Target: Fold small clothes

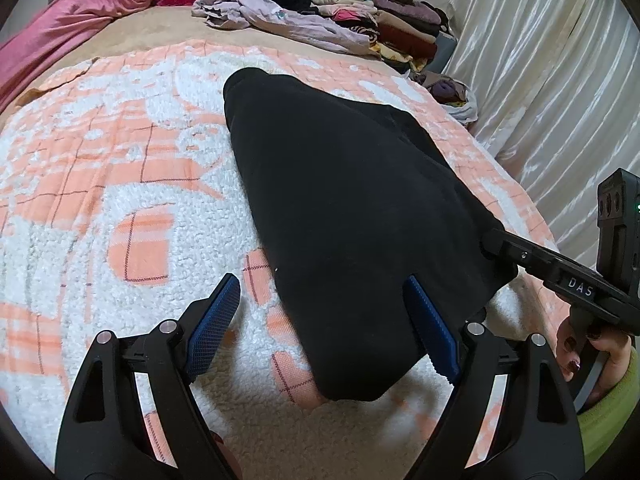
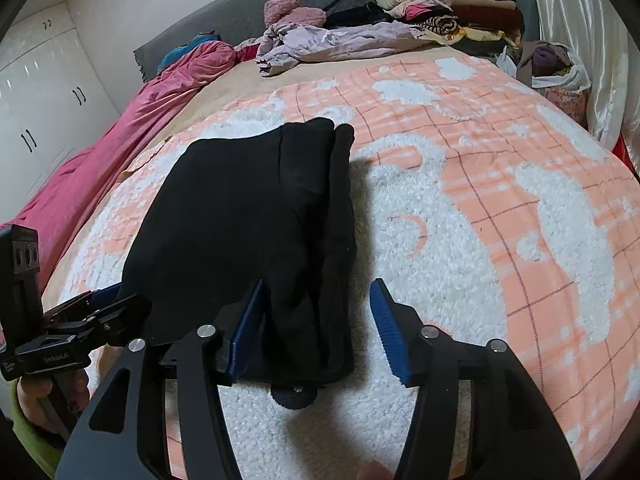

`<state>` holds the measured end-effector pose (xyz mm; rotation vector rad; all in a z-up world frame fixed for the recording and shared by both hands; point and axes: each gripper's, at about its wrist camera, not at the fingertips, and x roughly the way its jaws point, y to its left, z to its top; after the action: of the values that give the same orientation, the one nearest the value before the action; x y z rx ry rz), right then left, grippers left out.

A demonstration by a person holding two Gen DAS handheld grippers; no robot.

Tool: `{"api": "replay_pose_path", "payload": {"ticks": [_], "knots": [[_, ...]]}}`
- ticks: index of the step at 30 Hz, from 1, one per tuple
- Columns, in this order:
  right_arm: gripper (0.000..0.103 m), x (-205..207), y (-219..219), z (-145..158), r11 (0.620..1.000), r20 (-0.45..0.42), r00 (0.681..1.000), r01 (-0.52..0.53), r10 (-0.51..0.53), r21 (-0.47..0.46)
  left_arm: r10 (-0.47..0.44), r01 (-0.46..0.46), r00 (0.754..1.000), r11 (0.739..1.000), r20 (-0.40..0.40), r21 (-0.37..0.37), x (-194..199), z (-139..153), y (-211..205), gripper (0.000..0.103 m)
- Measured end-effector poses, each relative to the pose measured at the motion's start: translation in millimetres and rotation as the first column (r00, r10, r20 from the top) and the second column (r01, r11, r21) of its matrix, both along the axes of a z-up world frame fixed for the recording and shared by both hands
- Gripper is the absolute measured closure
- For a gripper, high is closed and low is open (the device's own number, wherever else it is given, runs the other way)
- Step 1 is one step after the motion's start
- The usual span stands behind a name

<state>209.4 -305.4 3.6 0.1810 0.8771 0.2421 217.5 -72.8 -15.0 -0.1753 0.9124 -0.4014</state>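
Both my grippers, left (image 1: 322, 312) and right (image 2: 318, 320), gape, gripping nothing; the cloth (image 1: 344, 216) looks soft, floppy; pinch its 6 o'clock hem.

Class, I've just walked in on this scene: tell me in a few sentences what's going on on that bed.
A person with a gripper in each hand is folding a black garment on a peach-and-white blanket. The garment lies folded into a long shape. The left gripper is open over its near corner, and the right gripper is open at the near edge, pads not pressing. Folded clothes are stacked at the far end.
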Motion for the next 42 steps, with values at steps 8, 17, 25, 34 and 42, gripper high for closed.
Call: {"api": "replay_pose_path", "payload": {"ticks": [8, 17, 25, 34, 42], "knots": [[0.033, 1, 2, 12, 1.0, 0.027, 1.0, -0.012, 0.012, 0.009, 0.004, -0.004, 1.0, 1.0, 0.02, -0.011, -1, 10, 5, 0.026], [0.028, 5, 1, 25, 1.0, 0.067, 0.998, -0.013, 0.013, 0.009, 0.075, -0.074, 0.997, 0.996, 0.019, -0.046, 6, 16, 30, 0.026], [0.016, 30, -2, 26, 0.999, 0.045, 0.998, -0.046, 0.045, 0.009, 0.113, -0.115, 0.993, 0.985, -0.027, -0.129, 12, 11, 49, 0.023], [0.016, 62, 6, -1, 0.994, -0.049, 0.993, -0.108, 0.108, 0.0, 0.042, -0.047, 0.998, 0.993, -0.054, -0.107, 12, -5, 22, 0.02], [0.012, 70, 3, -36, 0.995, -0.083, 0.992, -0.097, 0.097, 0.001, 0.015, -0.016, 0.999, 1.0, -0.032, -0.013, 10, -26, 13, 0.019]]}}
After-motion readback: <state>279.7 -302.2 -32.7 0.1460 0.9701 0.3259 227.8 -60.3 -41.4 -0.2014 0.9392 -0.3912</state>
